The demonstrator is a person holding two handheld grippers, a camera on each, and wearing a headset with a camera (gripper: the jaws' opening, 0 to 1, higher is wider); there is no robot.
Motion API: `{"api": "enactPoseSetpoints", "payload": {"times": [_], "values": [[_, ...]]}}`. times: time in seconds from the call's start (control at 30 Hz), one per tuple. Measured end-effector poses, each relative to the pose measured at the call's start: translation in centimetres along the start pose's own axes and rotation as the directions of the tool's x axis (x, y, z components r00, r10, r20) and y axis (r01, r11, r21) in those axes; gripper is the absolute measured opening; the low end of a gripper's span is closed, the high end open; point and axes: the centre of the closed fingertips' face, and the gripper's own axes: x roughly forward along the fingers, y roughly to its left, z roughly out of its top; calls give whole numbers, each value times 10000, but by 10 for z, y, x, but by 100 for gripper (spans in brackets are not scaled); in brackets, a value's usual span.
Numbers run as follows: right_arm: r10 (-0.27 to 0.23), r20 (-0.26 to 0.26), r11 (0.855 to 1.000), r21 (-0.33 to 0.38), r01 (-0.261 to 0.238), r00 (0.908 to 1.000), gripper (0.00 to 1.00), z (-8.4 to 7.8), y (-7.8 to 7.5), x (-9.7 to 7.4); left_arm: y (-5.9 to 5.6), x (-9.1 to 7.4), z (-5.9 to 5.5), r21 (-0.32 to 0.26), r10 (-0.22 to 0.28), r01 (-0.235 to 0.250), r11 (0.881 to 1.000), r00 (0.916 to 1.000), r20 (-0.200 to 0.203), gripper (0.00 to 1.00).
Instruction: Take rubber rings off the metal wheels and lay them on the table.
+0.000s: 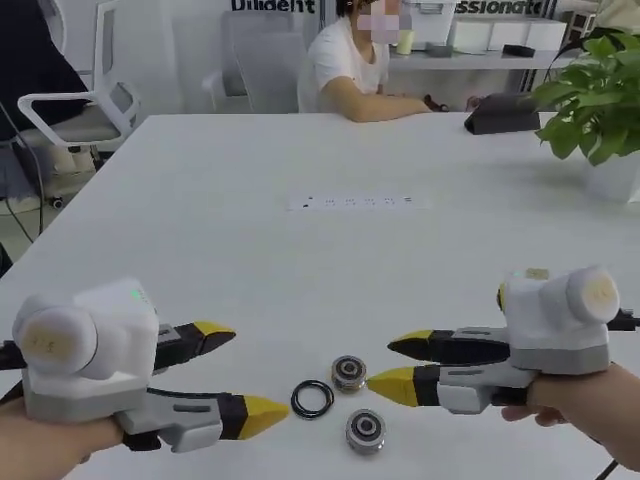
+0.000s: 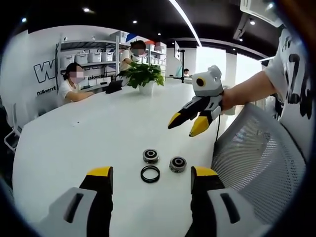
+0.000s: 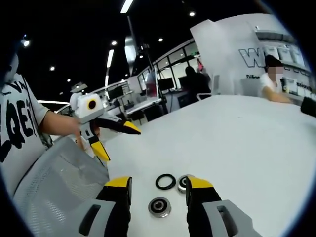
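Two small metal wheels (image 1: 349, 372) (image 1: 365, 431) lie near the front edge of the white table (image 1: 300, 260). A black rubber ring (image 1: 312, 399) lies flat just left of them. My left gripper (image 1: 240, 370) hovers to the left of the ring, open and holding nothing. My right gripper (image 1: 385, 362) hovers to the right of the wheels, also open and holding nothing. In the left gripper view the ring (image 2: 150, 174) and both wheels (image 2: 150, 156) (image 2: 177, 164) sit just ahead of the open jaws. In the right gripper view one wheel (image 3: 160, 207) lies between the jaws, the ring (image 3: 165, 181) beyond it.
A flush power strip (image 1: 350, 203) sits mid-table. A potted plant (image 1: 595, 100) stands at the right edge, with a black case (image 1: 500, 115) beside it. A person (image 1: 355, 70) sits at the far side. A white chair (image 1: 70, 120) stands at the far left.
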Motion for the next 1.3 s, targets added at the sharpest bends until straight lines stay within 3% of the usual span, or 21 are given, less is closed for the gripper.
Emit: {"api": "enactPoseSetpoints", "payload": {"times": [0.5,0.93,1.3], "values": [[-640,-153,9960,-632,629,9978,55,-8,8,-38,-12,-19,6,-40,251,-250,9997,9995,190,66],[-968,-550,9883,-1234,894,9938,64,-18,25,-54,-17,-36,4,-52,476,-475,9989,9987,204,71],[-1371,-734,9828,-1347,1264,9878,72,-26,24,-66,-22,-44,2,-151,649,-646,9978,9977,211,73]]}}
